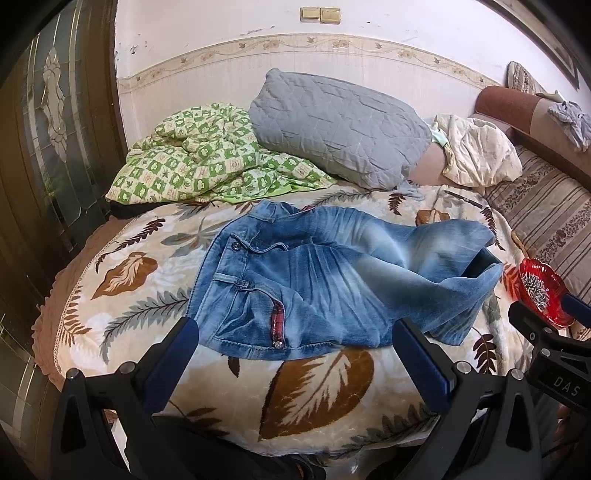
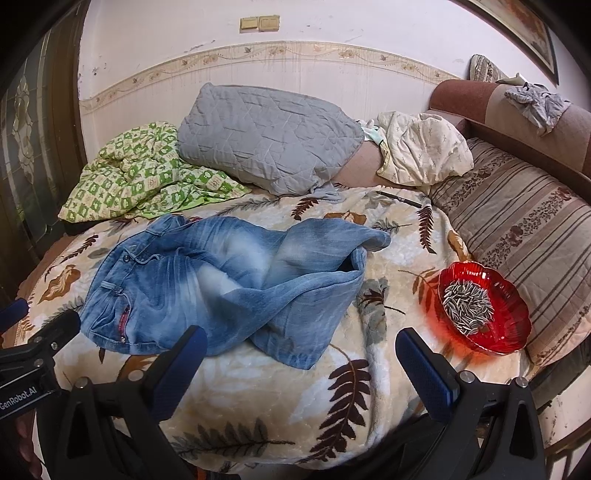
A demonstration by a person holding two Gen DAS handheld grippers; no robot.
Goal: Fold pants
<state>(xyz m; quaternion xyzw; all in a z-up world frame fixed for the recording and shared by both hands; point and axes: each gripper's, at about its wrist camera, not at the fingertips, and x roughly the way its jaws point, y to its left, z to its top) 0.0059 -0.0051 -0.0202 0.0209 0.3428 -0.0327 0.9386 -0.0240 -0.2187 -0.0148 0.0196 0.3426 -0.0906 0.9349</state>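
Jeans (image 1: pixel 332 280) lie crumpled on the bed (image 1: pixel 317 391), legs toward 3 o'clock; left claw (image 1: pixel 295 332) and right claw (image 2: pixel 301 343) gape empty (presumably readying first grasps).

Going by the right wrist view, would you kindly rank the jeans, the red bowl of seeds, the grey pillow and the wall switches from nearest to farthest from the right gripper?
From the right gripper, which is open:
1. Jeans, just ahead, slightly left.
2. Red bowl of seeds, on the right; close to the jeans in range, so this order is loose.
3. Grey pillow, at the back of the bed.
4. Wall switches, high on the wall.
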